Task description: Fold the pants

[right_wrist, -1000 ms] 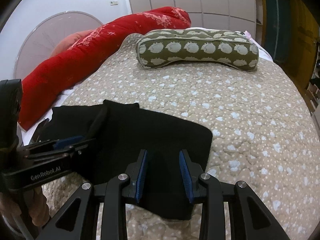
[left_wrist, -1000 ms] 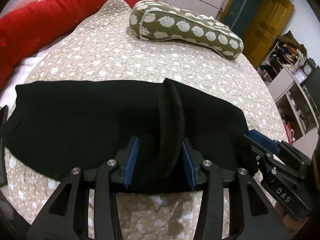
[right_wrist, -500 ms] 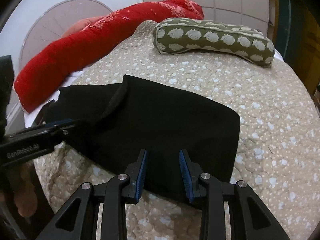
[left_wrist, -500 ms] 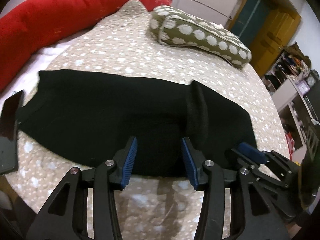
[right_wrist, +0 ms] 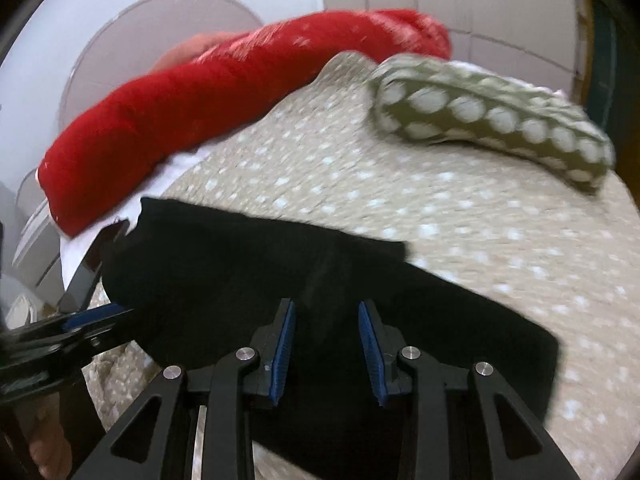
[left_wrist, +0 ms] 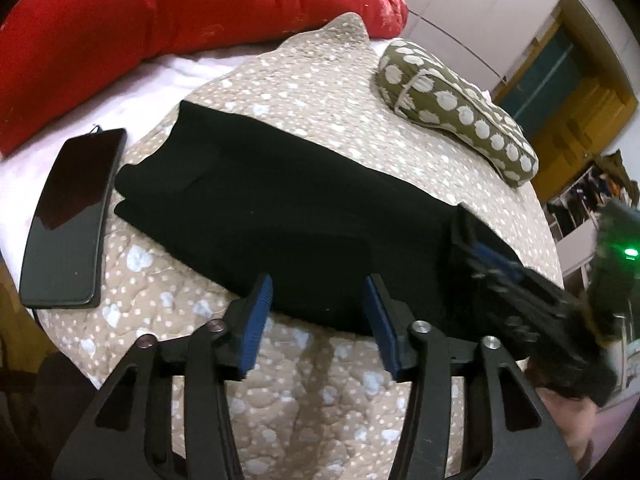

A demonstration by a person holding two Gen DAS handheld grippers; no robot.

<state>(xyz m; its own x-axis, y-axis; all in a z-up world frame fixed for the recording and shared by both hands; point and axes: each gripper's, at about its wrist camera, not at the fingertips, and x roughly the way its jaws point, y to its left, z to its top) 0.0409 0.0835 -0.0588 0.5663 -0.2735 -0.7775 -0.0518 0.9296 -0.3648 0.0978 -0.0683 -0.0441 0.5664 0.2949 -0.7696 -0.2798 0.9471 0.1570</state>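
While the black pants (left_wrist: 288, 216) lie flat in a long folded strip on the spotted beige quilt (left_wrist: 320, 396), the left gripper (left_wrist: 318, 312) hangs over their near edge with its jaws about half open. Its jaws have just been opening, and nothing is pinched between them; the blue pads (left_wrist: 256, 320) only frame the edge of the pants and a bit of quilt. The right gripper (right_wrist: 326, 344) sits over the pants too, toward their right end. Its jaws stand fairly narrow, with a clear gap, and the blue pads (right_wrist: 284, 348) do not squeeze the cloth that lies under and between them. In the left wrist view the right gripper (left_wrist: 492, 268) shows as a blur at the right end of the pants, and a small green light (left_wrist: 631, 253) glows near it. In the right wrist view the left gripper (right_wrist: 80, 320) pokes in at the left end of the pants. A dark phone (left_wrist: 72, 220) lies just to the left of the pants, on the white sheet (left_wrist: 168, 76). Past the pants, farther up the bed, a long red pillow (left_wrist: 160, 20) lies along the left, and a green pillow with white spots (left_wrist: 456, 108) lies on the right. No writing can be read on either gripper, because both views are blurry.
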